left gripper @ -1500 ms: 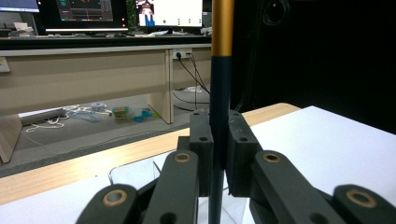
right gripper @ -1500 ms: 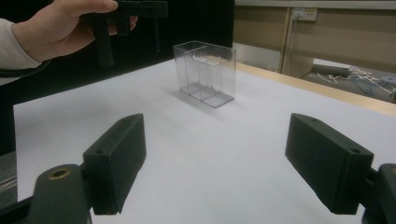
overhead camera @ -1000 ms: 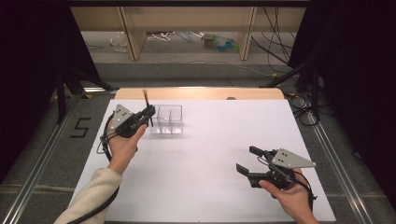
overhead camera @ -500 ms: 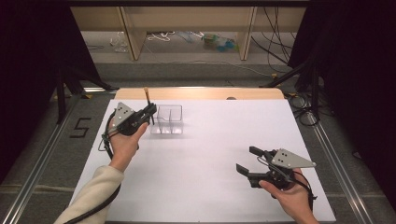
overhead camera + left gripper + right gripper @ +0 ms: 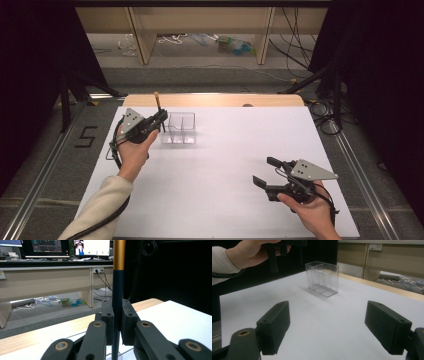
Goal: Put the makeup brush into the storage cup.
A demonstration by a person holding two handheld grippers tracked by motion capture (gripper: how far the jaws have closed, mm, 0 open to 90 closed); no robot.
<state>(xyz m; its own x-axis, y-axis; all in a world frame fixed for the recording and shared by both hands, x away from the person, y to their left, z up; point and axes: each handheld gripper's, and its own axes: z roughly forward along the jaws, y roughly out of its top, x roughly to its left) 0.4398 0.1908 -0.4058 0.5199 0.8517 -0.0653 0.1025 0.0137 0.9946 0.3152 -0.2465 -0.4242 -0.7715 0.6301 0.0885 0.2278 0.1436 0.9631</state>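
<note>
Holding a pen upright beside the clear box

My left gripper (image 5: pixel 159 119) is clamping the dark, gold-topped pen (image 5: pixel 117 290) just left of the clear box (image 5: pixel 181 128) on the desk (image 5: pixel 225 150), barely shifted from before; my right gripper (image 5: pixel 267 175) is resting wide apart; floor marking "5" (image 5: pixel 86 136).

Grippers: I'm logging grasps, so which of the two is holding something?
The left gripper, beside the clear two-compartment box, is shut on an upright dark pen with a gold end. The right gripper is open and empty.
</note>
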